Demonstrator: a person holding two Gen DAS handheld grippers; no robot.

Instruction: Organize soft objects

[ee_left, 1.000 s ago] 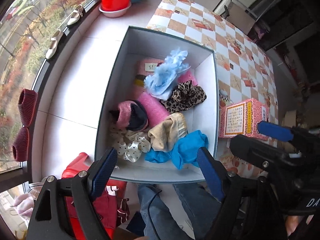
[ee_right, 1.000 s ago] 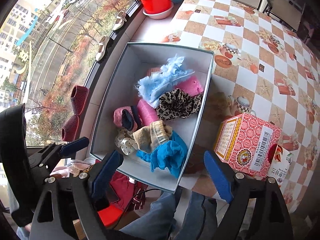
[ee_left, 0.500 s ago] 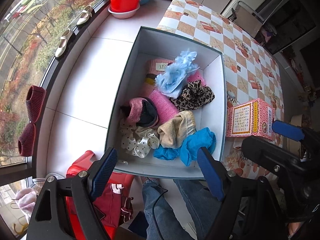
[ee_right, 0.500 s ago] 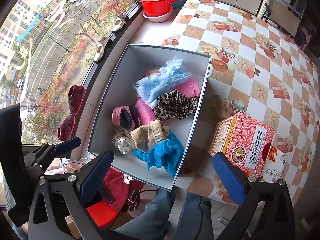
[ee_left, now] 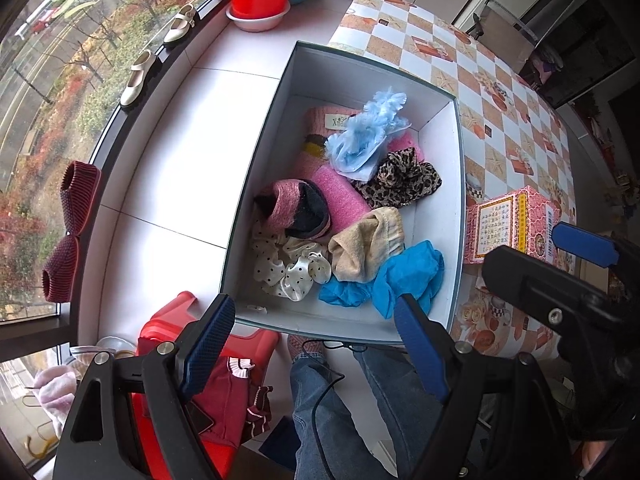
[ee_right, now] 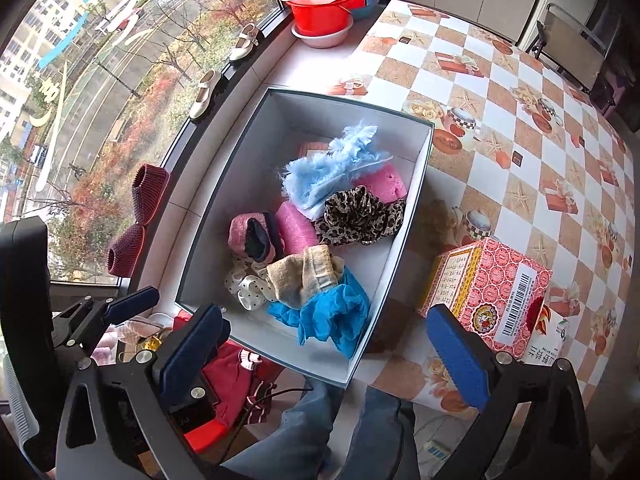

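The open white box sits at the counter edge, its long axis running away from the person, near end overhanging their legs. Inside lie the soft things: blue cloth nearest, beige sock, leopard scrunchie. Left hand-held gripper and right hand-held gripper hang above, jaws wide, holding nothing

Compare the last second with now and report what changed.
The right gripper spread its jaws wider, with nothing between them. The left gripper stayed open and empty. The soft items in the white box and the pink carton lie as before.
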